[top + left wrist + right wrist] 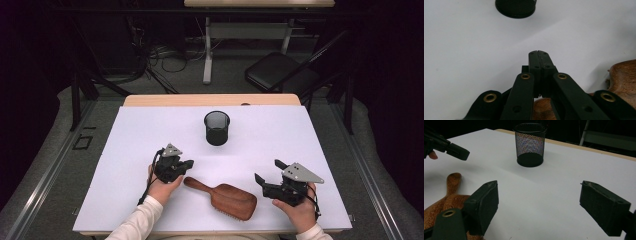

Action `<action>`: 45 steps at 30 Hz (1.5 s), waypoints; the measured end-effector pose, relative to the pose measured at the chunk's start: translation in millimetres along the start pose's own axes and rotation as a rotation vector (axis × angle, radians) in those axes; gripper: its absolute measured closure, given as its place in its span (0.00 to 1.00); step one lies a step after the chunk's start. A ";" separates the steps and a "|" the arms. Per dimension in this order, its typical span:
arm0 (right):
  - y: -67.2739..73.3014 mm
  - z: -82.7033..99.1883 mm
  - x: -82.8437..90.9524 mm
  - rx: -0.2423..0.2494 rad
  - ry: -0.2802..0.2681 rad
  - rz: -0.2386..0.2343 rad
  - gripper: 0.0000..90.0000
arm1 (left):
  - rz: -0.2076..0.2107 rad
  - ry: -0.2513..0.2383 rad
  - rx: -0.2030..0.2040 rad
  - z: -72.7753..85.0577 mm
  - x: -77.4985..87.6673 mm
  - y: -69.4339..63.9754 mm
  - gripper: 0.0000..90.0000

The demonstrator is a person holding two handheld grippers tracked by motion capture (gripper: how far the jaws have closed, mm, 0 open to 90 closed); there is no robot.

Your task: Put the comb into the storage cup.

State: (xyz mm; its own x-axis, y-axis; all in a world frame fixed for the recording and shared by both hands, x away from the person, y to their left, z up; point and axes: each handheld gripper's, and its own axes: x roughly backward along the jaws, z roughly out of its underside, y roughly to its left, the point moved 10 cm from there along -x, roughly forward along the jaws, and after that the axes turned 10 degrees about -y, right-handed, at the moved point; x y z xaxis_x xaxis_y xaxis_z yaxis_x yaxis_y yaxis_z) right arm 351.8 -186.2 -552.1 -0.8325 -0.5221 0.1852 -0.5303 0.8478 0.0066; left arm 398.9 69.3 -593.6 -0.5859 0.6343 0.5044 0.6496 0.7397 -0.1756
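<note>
High view: wooden hairbrush (226,196) lying near desk (130,150) front edge, left claw (186,166) hovering clenched and empty just above its handle tip, right claw (266,173) gaping wide beside brush head, mesh cup (217,128) standing farther back.

White sleeves; black grippers (172,167), grey three-cornered plates, brass rivets (black cables).

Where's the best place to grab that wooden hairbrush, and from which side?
Grip the wooden hairbrush by its narrow handle, probably coming down from above with the jaws across it. The brush lies flat, and its handle points toward the left claw, which is shut just beside its tip. The broad head looks harder to span.
</note>
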 end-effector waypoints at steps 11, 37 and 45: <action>-0.9 0.9 0.2 0.004 0.005 0.000 0.17 | 0.018 0.058 -0.033 13.0 -12.3 -6.1 1.00; -2.7 2.3 0.6 -0.001 0.014 0.002 0.17 | 0.051 0.144 -0.076 32.7 -15.5 -14.2 1.00; -2.9 2.1 0.6 -0.004 0.013 0.003 0.17 | 0.053 0.167 -0.087 37.7 -10.8 -14.4 1.00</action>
State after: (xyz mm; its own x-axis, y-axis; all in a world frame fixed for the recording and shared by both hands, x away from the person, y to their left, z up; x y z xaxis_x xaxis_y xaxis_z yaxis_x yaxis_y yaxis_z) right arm 352.5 -189.2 -554.1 -0.8319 -0.5185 0.1978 -0.5272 0.8497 0.0099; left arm 377.6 60.3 -628.4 -0.4655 0.6206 0.6310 0.7215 0.6790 -0.1356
